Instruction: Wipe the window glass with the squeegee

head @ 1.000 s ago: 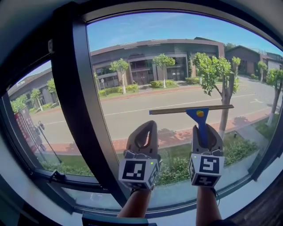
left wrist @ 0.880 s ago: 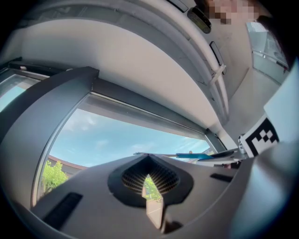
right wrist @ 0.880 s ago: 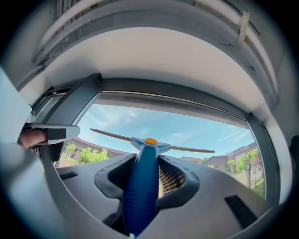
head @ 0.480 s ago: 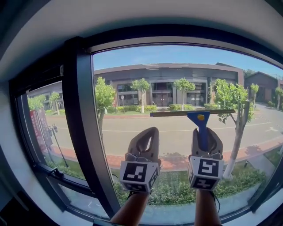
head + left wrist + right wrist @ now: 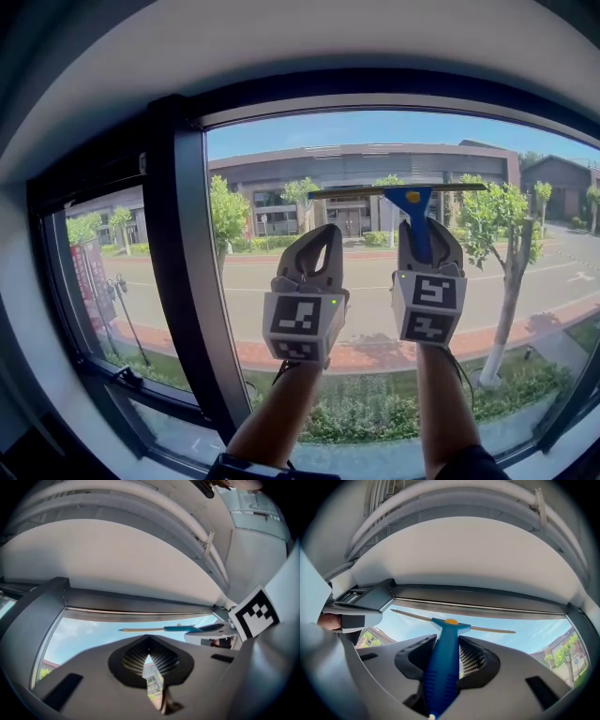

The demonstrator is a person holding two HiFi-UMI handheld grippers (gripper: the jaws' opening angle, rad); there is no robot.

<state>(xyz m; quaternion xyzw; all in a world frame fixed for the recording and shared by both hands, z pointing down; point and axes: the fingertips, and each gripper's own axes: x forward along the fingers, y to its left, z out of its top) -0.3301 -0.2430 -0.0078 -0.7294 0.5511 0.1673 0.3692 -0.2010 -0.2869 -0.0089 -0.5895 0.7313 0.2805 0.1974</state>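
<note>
Clamping the blue handle of the squeegee [image 5: 443, 667], the jaws of the right gripper [image 5: 420, 230] hold it upright. Its blade lies level and seemingly against the window glass [image 5: 525, 300], near the pane's top edge, just under the frame [image 5: 375, 94]. The left gripper [image 5: 317, 236] hovers beside it, jaws together on nothing. The tool looks light and stiff with a soft rubber edge. The ribbed handle, taken low, seems the surest hold for even pressure.

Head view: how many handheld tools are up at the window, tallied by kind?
Grippers: 2 (left gripper, claw shut and empty; right gripper, claw shut on the squeegee)
Squeegees: 1
Total: 3
</note>
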